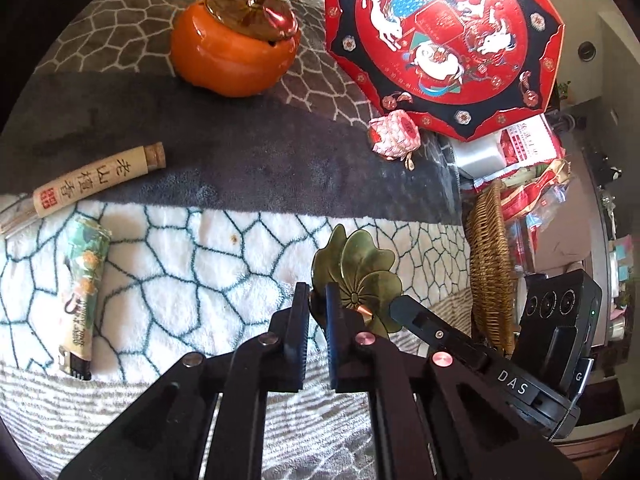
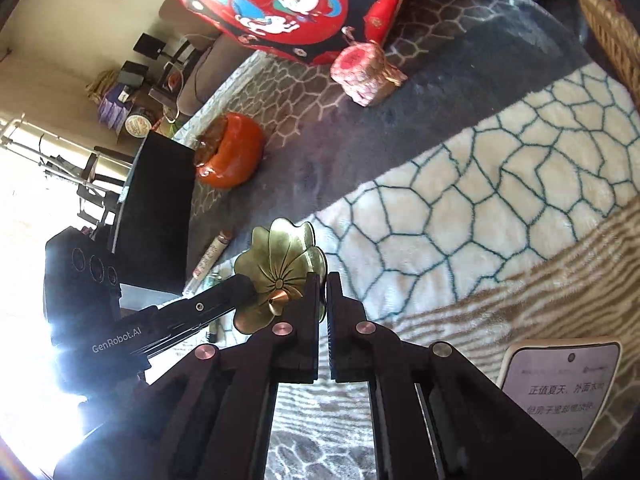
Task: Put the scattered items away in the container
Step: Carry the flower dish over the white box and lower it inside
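- The left gripper [image 1: 318, 300] is clenched on the near edge of a brass lotus-leaf incense holder [image 1: 360, 268], its two black fingers pinching the scalloped rim
- The right gripper [image 2: 323, 292] is clamped on the opposite rim of the same brass holder [image 2: 280, 268]; from its own camera the dish lies just left of its fingertips, copper cone facing the lens
- In the left wrist view the right gripper's finger [image 1: 424, 320] comes in from the right and meets the dish
- The holder is lifted off a patterned plush blanket [image 1: 192, 264]
- Beyond the left gripper, to the left, lie a floral lighter [image 1: 84, 292] and a corked incense tube [image 1: 96, 180], close together
- Farther ahead stands an orange persimmon-shaped jar [image 1: 236, 40] with a gold lid
- Ahead and right sits a red octagonal gift box [image 1: 444, 36], a small pink pouch [image 1: 394, 134] just beside its near edge
- A wicker basket [image 1: 490, 272] stands to the right of the left gripper
- A phone [image 2: 560, 392] lies by the right gripper's right side
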Action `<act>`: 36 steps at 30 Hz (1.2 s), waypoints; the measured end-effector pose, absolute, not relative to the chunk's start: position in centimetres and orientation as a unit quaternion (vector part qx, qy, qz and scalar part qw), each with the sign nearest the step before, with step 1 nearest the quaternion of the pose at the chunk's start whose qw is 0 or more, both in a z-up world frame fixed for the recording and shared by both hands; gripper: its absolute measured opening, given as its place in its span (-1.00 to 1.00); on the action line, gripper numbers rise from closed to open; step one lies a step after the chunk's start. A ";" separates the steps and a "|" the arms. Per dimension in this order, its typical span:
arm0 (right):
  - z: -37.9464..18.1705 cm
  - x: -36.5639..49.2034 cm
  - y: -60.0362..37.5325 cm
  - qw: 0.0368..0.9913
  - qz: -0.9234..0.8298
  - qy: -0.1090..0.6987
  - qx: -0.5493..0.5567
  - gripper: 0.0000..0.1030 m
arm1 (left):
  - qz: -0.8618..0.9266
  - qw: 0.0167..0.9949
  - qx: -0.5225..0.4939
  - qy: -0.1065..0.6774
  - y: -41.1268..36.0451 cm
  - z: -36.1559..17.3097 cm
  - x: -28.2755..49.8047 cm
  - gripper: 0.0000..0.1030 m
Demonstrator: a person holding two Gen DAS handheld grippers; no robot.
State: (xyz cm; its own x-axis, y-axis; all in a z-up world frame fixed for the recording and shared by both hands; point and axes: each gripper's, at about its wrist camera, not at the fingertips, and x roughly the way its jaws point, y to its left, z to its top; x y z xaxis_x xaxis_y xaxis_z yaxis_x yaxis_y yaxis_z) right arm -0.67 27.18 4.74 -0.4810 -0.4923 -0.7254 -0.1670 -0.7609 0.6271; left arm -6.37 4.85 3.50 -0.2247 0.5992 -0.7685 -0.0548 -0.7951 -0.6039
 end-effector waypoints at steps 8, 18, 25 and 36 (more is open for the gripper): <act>11.2 -2.3 20.9 0.134 -0.800 -0.276 0.516 -0.91 | 0.742 0.219 -0.587 -0.239 -0.8 8.6 -5.8 -0.86; 19.6 -8.5 5.8 0.204 -0.800 -0.215 0.521 -0.91 | 0.782 0.185 -0.532 -0.266 -14.4 17.2 -7.0 -0.86; 18.3 -16.0 -7.2 0.256 -0.774 -0.190 0.547 -0.91 | 0.803 0.108 -0.523 -0.266 -26.4 18.5 -10.5 -0.86; 8.9 -24.6 -17.9 0.252 -0.717 -0.105 0.641 -0.91 | 0.773 0.032 -0.580 -0.256 -35.9 10.0 -18.0 -0.85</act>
State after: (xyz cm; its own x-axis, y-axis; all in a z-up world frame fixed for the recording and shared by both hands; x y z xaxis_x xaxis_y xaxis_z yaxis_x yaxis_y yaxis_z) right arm -24.60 -17.91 8.88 -0.0510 -0.4958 -0.8669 0.2268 -0.8512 0.4734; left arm -18.02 -35.85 9.97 -0.3255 0.3460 -0.8800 0.2478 -0.8669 -0.4325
